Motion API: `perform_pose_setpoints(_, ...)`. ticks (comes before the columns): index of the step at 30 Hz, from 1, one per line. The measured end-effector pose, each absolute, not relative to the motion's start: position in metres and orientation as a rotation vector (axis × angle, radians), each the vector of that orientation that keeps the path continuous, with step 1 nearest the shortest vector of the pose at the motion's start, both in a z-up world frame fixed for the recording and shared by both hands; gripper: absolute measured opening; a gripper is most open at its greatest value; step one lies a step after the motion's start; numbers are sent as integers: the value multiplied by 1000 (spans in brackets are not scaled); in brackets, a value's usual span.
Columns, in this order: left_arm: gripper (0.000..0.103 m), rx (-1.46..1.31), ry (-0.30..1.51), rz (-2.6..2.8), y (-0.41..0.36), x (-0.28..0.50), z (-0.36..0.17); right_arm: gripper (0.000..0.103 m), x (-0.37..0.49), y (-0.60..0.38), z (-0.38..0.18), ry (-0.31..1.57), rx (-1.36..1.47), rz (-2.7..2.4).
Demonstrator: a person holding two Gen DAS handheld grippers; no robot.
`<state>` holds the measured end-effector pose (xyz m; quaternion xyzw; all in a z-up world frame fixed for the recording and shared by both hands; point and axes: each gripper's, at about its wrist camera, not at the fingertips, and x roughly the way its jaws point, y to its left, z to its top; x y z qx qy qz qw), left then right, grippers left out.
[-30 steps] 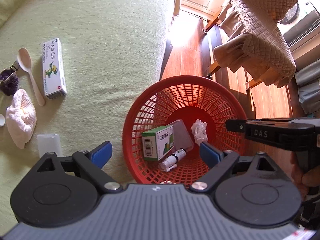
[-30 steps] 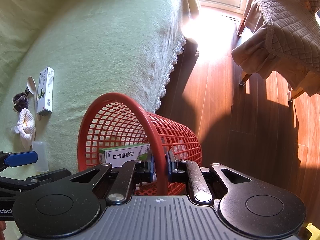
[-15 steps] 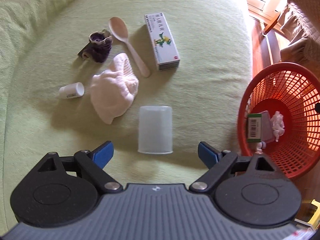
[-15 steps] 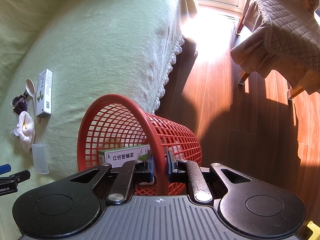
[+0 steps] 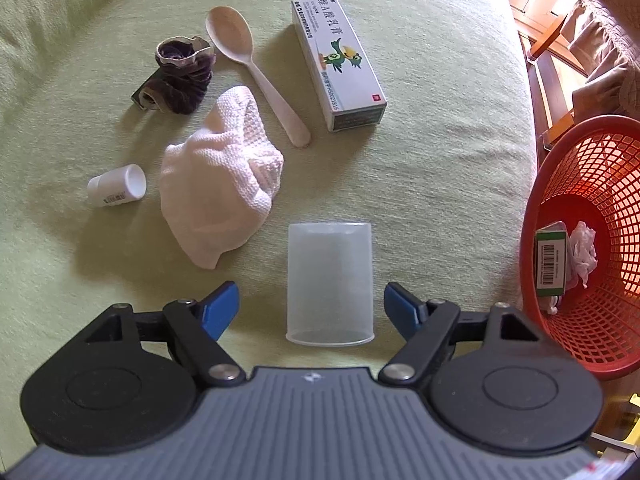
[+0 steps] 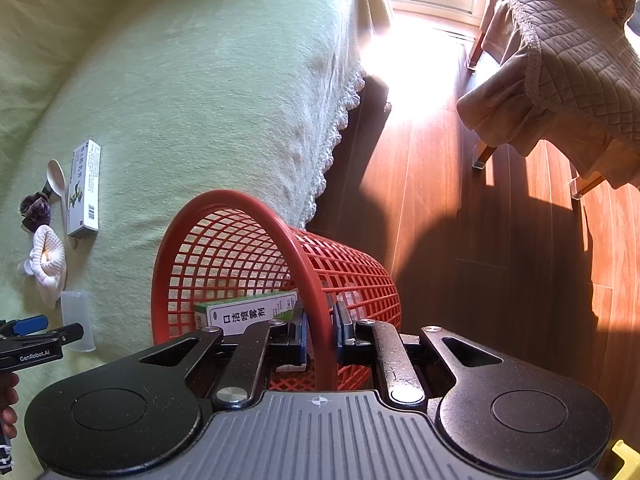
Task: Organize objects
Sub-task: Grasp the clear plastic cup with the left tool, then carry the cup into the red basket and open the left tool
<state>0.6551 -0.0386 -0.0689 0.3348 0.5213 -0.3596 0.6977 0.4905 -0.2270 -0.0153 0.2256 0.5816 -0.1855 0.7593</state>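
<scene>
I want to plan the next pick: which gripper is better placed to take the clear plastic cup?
Left. The left gripper is open with the clear plastic cup lying between its fingers, while the right gripper is shut on the red basket rim.

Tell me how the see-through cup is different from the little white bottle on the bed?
The see-through cup looks bigger than the little white bottle. The cup is cloudy-clear and plain; the bottle is solid white with a printed label. The cup lies between the open left tongs; the bottle lies beside the white cloth. Both lie tipped over on the green bed.
</scene>
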Motion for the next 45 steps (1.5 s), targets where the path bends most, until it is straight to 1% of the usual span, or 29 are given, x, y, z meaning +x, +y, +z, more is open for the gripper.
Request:
perform_pose_setpoints(5,74,779,1157,-829,-48,653,-78,9,490,-228,-16,1265,495,-408)
perform_pose_setpoints(9,66,784,1163,-833,-54,652,-86,9,491,-228,-16,1266,494,-407)
perform_pose_setpoints(11,60,796,1164,-836,-56,652,-90,9,491,-228,-16,1266,495,-407)
perform_pose_setpoints(12,51,802,1164,-834,-57,652,-91,9,491,-228,-16,1266,495,-407)
perform_pose_setpoints(13,47,807,1165,-831,-57,652,-94,9,491,-228,-16,1266,494,-407)
perform_pose_setpoints(28,47,790,1145,-847,-53,642,-89,9,489,-227,-17,1263,496,-399)
perform_pose_setpoints(36,47,751,1169,-856,-61,634,-54,9,488,-229,-17,1262,498,-392)
perform_pose_setpoints(45,47,712,1195,-920,-86,601,-13,9,488,-227,-18,1261,496,-388)
